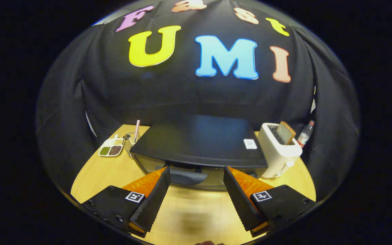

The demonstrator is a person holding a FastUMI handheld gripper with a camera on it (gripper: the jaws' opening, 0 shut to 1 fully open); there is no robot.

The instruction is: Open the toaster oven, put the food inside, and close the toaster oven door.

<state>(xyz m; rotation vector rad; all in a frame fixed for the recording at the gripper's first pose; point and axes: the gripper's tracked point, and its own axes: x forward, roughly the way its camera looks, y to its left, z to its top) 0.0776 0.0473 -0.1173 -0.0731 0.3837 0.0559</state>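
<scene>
The black toaster oven stands on the wooden table straight ahead, seen from above its top. Its door is closed, and the dark door handle lies just beyond and between my fingertips. My gripper is open, fingers spread wide, with nothing between them. A slice of toast sticks up from a white pop-up toaster right of the oven.
Left of the oven sit a small white divided dish of grains and a glass with a pink stick. A plastic bottle stands behind the toaster. The black cloth wall closes in behind everything.
</scene>
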